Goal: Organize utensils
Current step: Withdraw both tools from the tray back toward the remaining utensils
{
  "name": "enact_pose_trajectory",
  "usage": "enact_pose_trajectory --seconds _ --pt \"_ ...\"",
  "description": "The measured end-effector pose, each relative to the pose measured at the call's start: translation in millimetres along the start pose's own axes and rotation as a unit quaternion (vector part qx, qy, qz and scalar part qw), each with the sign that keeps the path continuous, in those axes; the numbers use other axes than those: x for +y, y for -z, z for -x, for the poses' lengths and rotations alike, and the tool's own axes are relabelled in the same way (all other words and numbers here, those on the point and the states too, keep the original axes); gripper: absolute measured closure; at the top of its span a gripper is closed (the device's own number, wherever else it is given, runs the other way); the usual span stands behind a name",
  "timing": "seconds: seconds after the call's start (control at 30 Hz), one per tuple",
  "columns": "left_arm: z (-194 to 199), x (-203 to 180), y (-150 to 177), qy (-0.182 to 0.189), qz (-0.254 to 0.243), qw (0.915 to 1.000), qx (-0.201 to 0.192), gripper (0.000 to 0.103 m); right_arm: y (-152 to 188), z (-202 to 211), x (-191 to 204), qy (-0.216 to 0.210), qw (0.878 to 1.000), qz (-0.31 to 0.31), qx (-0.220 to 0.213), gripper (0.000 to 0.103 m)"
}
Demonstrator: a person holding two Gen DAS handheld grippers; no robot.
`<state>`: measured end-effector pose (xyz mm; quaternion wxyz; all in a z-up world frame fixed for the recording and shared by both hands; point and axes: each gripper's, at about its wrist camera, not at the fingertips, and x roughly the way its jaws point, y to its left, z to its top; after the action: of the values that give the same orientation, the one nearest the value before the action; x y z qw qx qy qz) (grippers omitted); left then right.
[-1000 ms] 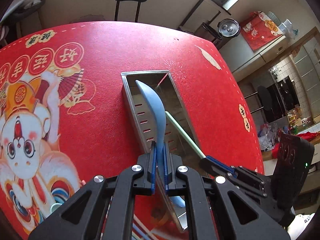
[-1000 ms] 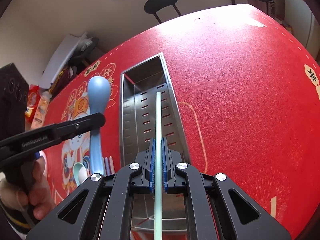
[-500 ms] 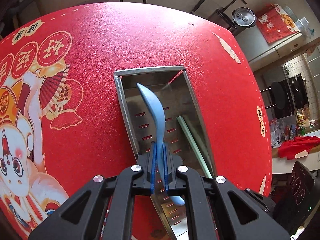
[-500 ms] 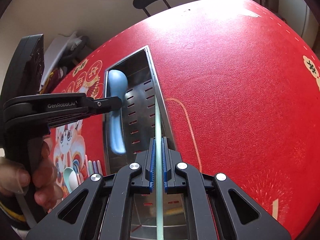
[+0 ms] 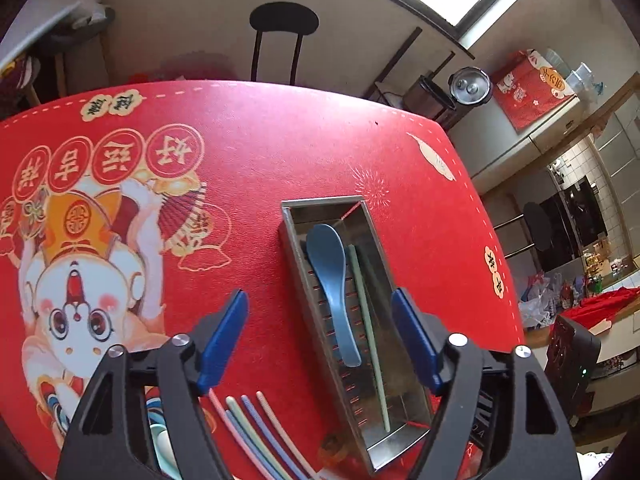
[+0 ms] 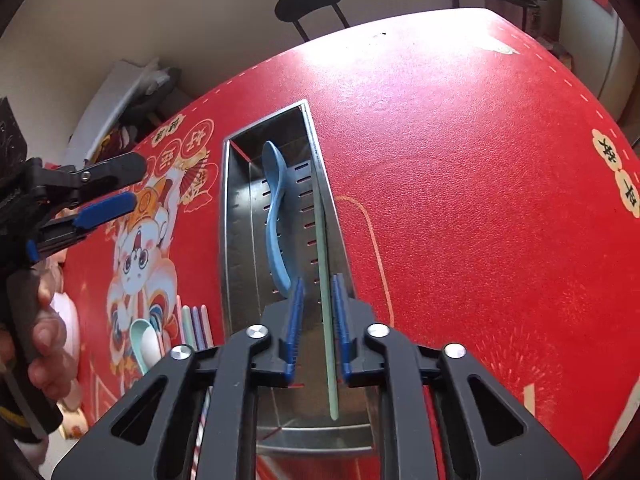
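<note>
A long steel utensil tray [image 5: 294, 248] [image 6: 236, 240] lies on the red table mat. A blue spoon [image 5: 332, 276] [image 6: 276, 216] and a pale green chopstick [image 5: 366, 320] [image 6: 326, 320] lie inside it. My left gripper [image 5: 320, 300] is open and empty, raised above the tray's near half; it also shows in the right wrist view [image 6: 112, 186]. My right gripper [image 6: 318, 284] is open, its jaws on either side of the green chopstick without gripping it. Several pastel chopsticks [image 5: 256, 428] [image 6: 194, 324] and pale spoons [image 6: 144, 344] lie on the mat beside the tray.
A cartoon print [image 5: 84, 280] covers the mat left of the tray. A black chair [image 5: 284, 24] stands behind the table's far edge. A cooker [image 5: 468, 88] and kitchen counters are at the right.
Both grippers opened. The blue spoon dropped from my left gripper into the tray, and the green chopstick left my right gripper and lies in the tray. My left gripper pulled back.
</note>
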<state>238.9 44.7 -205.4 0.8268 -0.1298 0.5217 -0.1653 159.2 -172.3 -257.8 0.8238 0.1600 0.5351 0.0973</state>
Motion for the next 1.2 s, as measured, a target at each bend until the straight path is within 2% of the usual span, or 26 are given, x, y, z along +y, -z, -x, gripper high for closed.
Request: enact_pose_trajectory --seconds 0.03,0.07,0.13,0.2,0.3,0.47,0.67,0.87,0.97,1.2 --pt "10.2 4.4 4.5 -0.007 0.000 0.9999 -0.009 0.021 3.2 5.4 1.3 0.002 1.000 0.002 -0.005 0.046" --pt "19.3 8.9 9.9 -0.014 0.000 0.9998 -0.017 0.019 6.8 11.3 2.4 0.004 1.000 0.005 -0.012 0.043" --pt "38.2 19.6 23.4 -0.030 0.000 0.9991 -0.029 0.010 14.1 21.1 6.3 0.003 1.000 0.017 -0.018 0.043" --pt "54.2 31.4 38.9 -0.051 0.004 0.9981 -0.035 0.006 22.1 29.5 7.4 -0.002 1.000 0.025 -0.017 0.040" --pt "78.2 56.3 69.1 -0.083 0.012 0.9960 -0.033 0.006 37.4 36.0 14.2 -0.007 0.999 0.043 -0.012 0.033" --pt "99.6 85.6 130.3 -0.119 0.036 0.9920 -0.024 0.006 67.9 35.1 30.1 0.004 0.996 0.094 0.012 0.031" --pt "104.0 105.4 201.2 -0.118 0.092 0.9888 0.004 0.006 99.0 26.9 41.5 -0.004 0.992 0.117 0.039 0.031" --pt "94.2 94.0 244.8 -0.102 0.116 0.9878 0.023 0.006 114.9 25.2 53.7 -0.024 0.987 0.151 0.057 0.031" --pt "88.5 83.2 254.3 -0.088 0.119 0.9887 0.025 0.014 118.4 26.2 51.5 -0.028 0.985 0.160 0.062 0.031" --pt "69.3 68.0 269.8 -0.052 0.150 0.9865 0.037 0.046 124.8 29.4 36.5 -0.034 0.982 0.169 0.076 0.032"
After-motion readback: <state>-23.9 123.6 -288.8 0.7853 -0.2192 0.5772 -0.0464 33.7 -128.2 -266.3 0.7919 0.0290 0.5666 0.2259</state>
